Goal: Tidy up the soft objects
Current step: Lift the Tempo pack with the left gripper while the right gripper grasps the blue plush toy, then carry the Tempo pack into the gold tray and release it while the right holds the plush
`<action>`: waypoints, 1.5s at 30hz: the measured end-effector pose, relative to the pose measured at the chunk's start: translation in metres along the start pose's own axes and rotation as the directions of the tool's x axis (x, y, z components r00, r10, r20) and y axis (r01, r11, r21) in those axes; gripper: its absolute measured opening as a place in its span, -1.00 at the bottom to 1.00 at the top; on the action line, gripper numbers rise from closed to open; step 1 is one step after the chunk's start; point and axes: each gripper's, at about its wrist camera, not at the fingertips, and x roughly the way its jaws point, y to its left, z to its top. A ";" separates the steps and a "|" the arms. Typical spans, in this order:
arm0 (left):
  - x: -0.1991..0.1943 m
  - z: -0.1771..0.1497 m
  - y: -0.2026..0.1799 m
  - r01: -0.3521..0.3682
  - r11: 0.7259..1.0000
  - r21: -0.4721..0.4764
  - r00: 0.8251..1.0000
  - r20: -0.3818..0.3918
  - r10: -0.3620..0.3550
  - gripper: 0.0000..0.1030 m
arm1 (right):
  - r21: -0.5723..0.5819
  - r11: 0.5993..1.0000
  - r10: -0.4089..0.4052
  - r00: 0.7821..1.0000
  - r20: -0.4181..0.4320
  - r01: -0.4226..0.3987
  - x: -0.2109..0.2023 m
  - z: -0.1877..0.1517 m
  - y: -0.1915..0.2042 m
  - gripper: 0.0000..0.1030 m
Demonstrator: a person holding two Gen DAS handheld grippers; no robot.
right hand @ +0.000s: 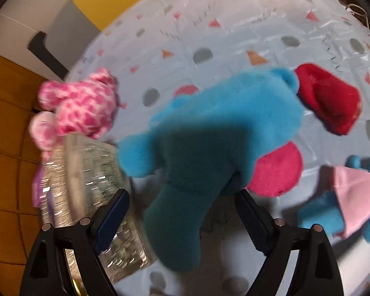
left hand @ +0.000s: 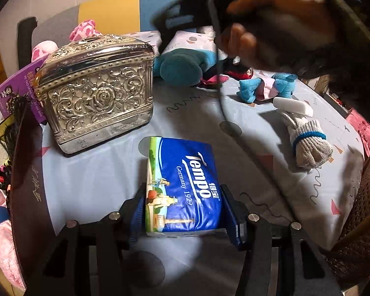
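The left gripper [left hand: 183, 218] pinched the tissue pack [left hand: 183, 187] on the tabletop [left hand: 98, 180]; the right gripper [right hand: 182, 212], spread, straddled the blue plush [right hand: 209, 133], whose soft limb might squirm free

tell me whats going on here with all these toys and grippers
A person is sorting soft things on a patterned cloth. The left gripper has its pads against a blue Tempo tissue pack beside a silver embossed box. The right gripper straddles a blue plush toy, jaws apart, not yet pressing it.
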 end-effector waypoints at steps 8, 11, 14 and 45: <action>-0.003 -0.005 0.001 -0.002 1.000 -0.009 1.000 0.008 0.002 0.08 | -0.143 0.985 -0.092 0.996 0.024 0.094 -0.005 -0.029 -0.004 -0.39; -0.003 -0.004 0.000 -0.006 1.000 -0.008 1.000 0.006 0.006 0.07 | -0.190 0.974 -0.121 0.993 0.001 0.119 -0.009 -0.046 -0.015 -0.37; -0.003 -0.002 0.000 -0.005 1.000 -0.011 1.000 -0.004 0.005 0.07 | -0.171 0.983 -0.062 0.998 0.001 0.061 -0.008 -0.057 -0.035 -0.31; 0.008 0.028 -0.009 -0.021 1.000 0.005 0.991 -0.135 0.022 0.01 | -0.307 0.946 -0.077 0.991 0.106 0.106 -0.004 -0.064 -0.027 -0.32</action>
